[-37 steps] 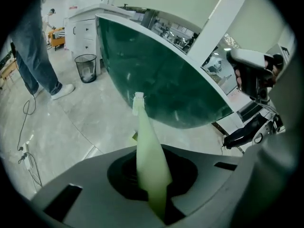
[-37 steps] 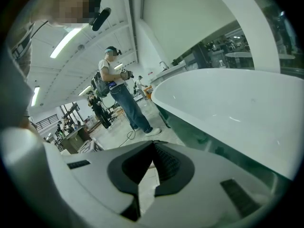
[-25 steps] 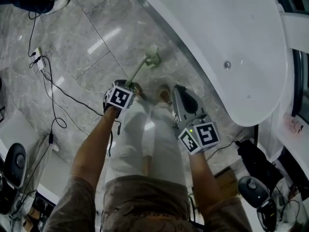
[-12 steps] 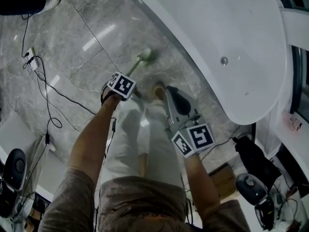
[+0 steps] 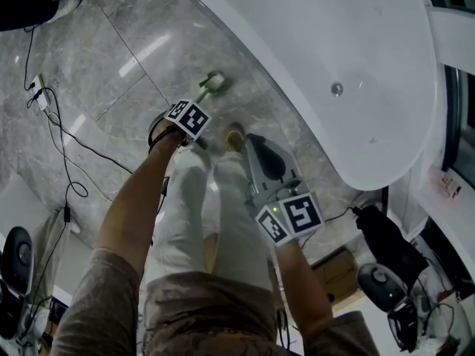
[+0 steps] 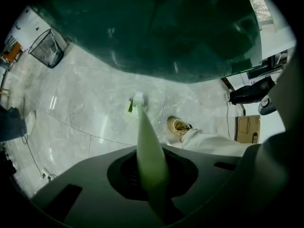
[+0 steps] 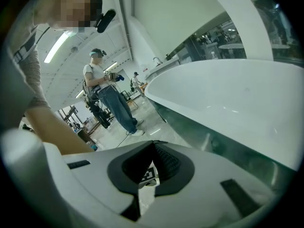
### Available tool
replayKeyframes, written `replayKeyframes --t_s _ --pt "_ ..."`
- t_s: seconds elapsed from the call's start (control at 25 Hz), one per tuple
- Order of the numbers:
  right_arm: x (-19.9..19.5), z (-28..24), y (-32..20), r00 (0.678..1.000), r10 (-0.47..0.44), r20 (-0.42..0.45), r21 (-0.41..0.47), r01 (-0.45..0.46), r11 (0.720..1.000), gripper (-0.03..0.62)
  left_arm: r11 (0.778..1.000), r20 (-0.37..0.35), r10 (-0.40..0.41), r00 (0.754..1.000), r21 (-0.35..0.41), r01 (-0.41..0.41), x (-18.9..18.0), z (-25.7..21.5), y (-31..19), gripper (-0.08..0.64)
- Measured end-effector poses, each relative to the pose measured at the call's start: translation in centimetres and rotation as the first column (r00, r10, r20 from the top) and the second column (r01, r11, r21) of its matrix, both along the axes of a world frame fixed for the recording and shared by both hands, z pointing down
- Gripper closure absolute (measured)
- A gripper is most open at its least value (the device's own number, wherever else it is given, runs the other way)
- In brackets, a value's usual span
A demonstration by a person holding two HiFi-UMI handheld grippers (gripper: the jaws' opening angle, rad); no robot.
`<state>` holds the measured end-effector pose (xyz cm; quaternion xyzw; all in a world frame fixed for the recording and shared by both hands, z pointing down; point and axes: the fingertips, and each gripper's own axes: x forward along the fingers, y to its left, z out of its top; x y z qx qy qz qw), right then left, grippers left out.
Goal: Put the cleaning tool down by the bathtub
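1. The tub (image 5: 356,65) is filling the upper right of the head view, and its curved outer wall is dropping to the ground just ahead of the person's feet
2. The floor (image 5: 111,58), grey marble, is showing a bare strip between the tub wall and the front shoe (image 5: 234,136); that strip is looking like the natural place to set something down
3. The right gripper (image 7: 152,151) is hanging over the right leg, beside the tub wall; its jaws are resting together with nothing between them, and it is taking no part in the job
4. The left gripper (image 6: 151,175) is pointing forward and down at the floor, with its jaws clamping the handle of the tool (image 6: 145,137)
5. The tool is off the ground at the handle end, its pale green handle sticking straight out of the left jaws toward the tub
6. Its head (image 6: 135,101) is sitting low near the foot of the tub; whether it is touching the floor I cannot tell
7. Judging from this, the carry is ending and the lowering is in hand; nothing is released yet
8. The next move is calling for the left gripper to sink until the whole tool is lying on the strip beside the tub, clear of the shoe, and only then for its jaws to part
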<state>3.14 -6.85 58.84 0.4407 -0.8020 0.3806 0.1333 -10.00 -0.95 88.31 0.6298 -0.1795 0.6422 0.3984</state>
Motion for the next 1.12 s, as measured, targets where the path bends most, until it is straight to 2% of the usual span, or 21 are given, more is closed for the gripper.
replayKeyframes --t_s 0.28,0.72,1.0,1.12 --pt "1.2 1.1 0.4 1.0 0.007 0.002 -0.025 -0.007 1.0 0.591 0.996 0.06 0.087 0.994 -0.022 -0.086 0.8 1.5 -1.9 0.534" --pt "1.6 2.7 -0.2 1.0 0.017 0.01 -0.048 -0.016 0.999 0.591 0.993 0.09 0.111 0.99 -0.056 -0.106 0.1 3.5 -1.9 0.533" --pt "1.2 2.4 -0.1 1.0 0.012 0.021 -0.048 -0.011 0.999 0.591 0.994 0.103 0.11 0.989 0.007 -0.111 -0.4 3.1 -1.9 0.519" --pt "1.0 1.8 -0.2 1.0 0.009 0.027 -0.04 -0.008 0.999 0.591 0.996 0.091 0.089 0.992 0.022 -0.091 -0.1 2.2 -2.0 0.482"
